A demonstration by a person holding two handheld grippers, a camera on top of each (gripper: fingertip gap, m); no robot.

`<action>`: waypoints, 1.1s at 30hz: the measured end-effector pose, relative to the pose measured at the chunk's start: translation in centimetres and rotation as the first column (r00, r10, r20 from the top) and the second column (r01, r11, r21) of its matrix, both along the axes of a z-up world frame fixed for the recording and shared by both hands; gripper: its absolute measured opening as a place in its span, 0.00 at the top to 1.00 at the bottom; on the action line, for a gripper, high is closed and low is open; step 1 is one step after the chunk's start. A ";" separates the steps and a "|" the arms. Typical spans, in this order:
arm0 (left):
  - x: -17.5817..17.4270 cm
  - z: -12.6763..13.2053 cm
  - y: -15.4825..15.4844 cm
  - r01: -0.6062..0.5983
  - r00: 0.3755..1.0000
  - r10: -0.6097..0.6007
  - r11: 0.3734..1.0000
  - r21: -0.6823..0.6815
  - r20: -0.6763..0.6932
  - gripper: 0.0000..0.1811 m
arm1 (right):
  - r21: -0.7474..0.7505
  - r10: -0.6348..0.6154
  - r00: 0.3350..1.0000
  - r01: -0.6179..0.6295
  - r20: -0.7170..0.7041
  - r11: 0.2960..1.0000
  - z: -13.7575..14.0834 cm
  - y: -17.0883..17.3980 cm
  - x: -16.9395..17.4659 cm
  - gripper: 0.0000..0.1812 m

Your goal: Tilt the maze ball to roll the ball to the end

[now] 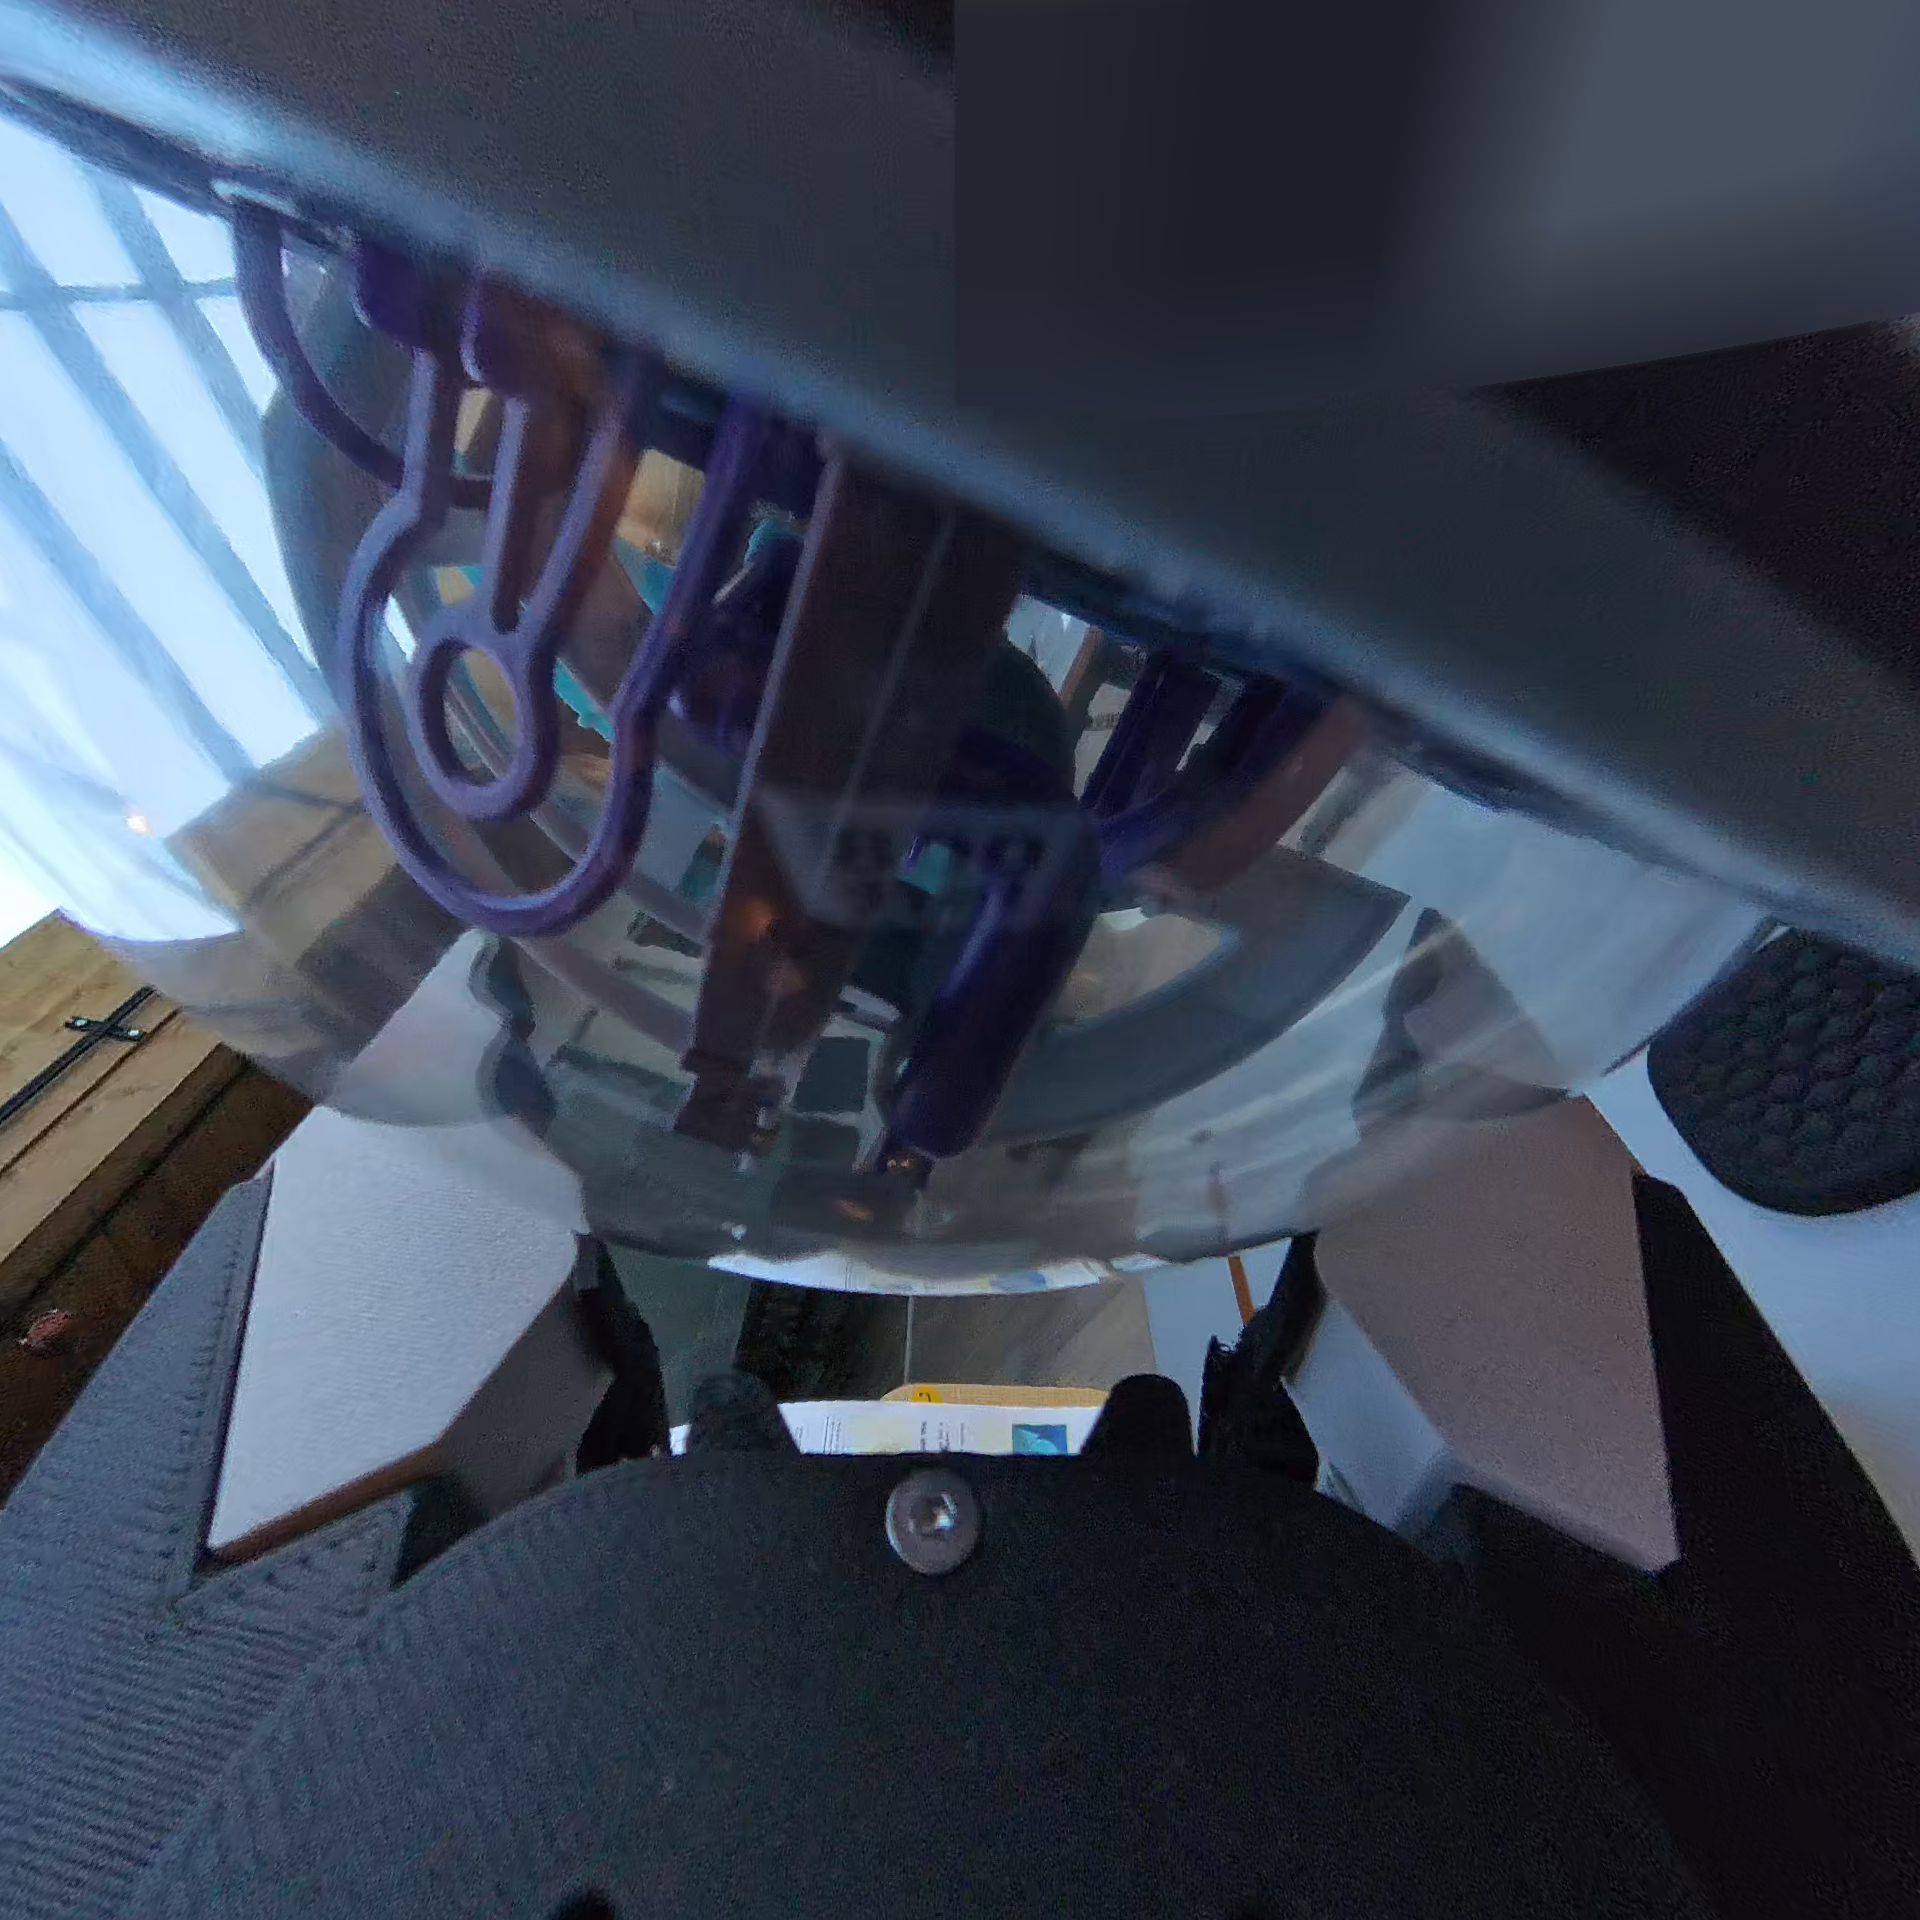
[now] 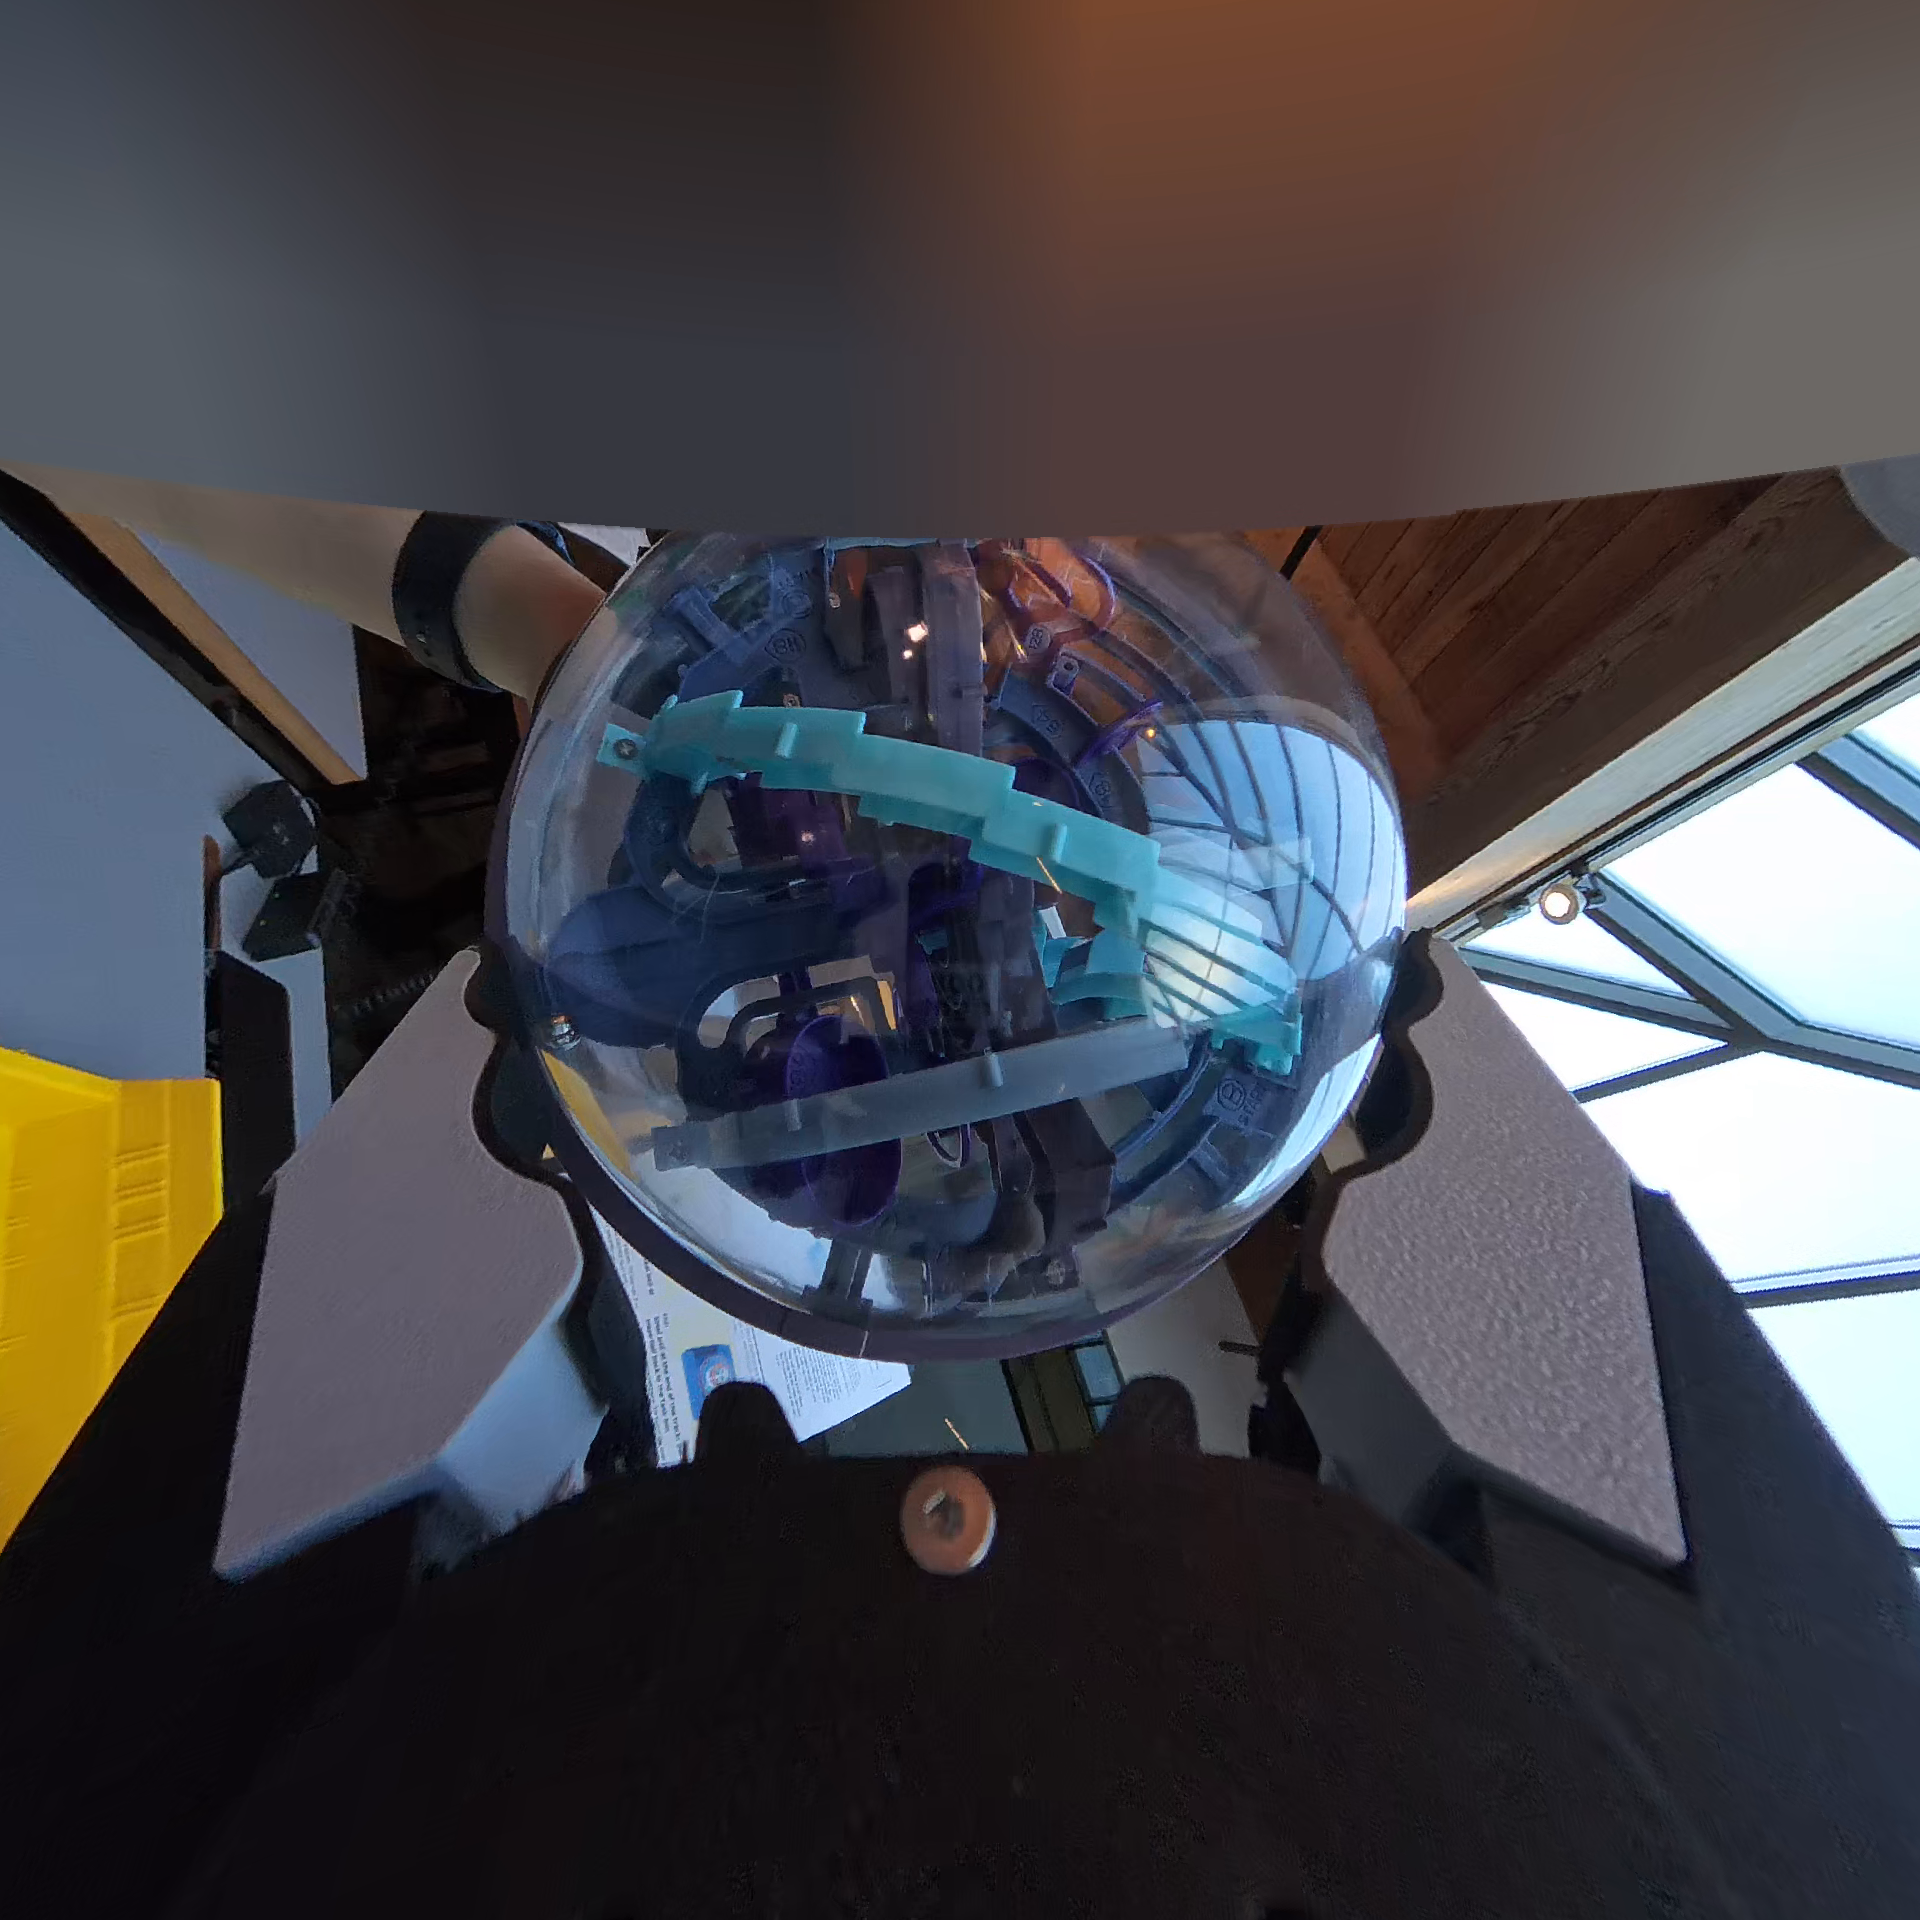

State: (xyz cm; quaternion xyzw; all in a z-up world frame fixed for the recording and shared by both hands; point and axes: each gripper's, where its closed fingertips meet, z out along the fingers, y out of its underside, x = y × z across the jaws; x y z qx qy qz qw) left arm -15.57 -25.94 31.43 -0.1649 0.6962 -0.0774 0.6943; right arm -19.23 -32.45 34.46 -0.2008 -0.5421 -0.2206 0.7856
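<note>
The maze ball [image 2: 945, 935] is a clear sphere with teal, purple and grey tracks inside. In the right wrist view it sits between my right gripper's [image 2: 945, 997] two fingers, whose notched tips press its left and right sides. In the left wrist view the sphere [image 1: 831, 831] fills the frame very close up, and its lower part is wedged between my left gripper's [image 1: 951, 1236] fingers. A black honeycomb pad [image 1: 1797, 1081] lies against the sphere's right side. A small shiny bead [image 2: 561, 1029] shows at the sphere's left edge; I cannot tell if it is the rolling ball.
A forearm with a black wrist strap [image 2: 457, 613] is behind the ball. A yellow bin [image 2: 104, 1247] stands at the left. A printed sheet [image 2: 810, 1371] lies below, also in the left wrist view [image 1: 935, 1434]. Bright windows [image 2: 1714, 987] and wooden beams [image 2: 1507, 644] surround.
</note>
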 end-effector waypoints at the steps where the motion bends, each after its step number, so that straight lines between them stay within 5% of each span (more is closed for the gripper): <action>1: 0.0 -0.1 0.1 0.005 1.000 -0.005 1.000 -0.006 0.004 0.13 | -0.005 -0.004 1.000 0.004 0.003 1.000 -0.1 0.1 0.0 0.13; 10: -0.1 0.7 0.2 -0.013 1.000 0.013 0.999 0.033 0.009 0.14 | 0.037 -0.009 1.000 0.009 -0.007 0.999 0.4 0.0 0.0 0.13; 33: 0.0 -2.4 2.0 0.045 0.996 -0.031 0.982 -0.183 0.078 0.14 | -0.167 -0.073 0.994 0.086 0.082 0.982 -1.6 2.6 -0.8 0.13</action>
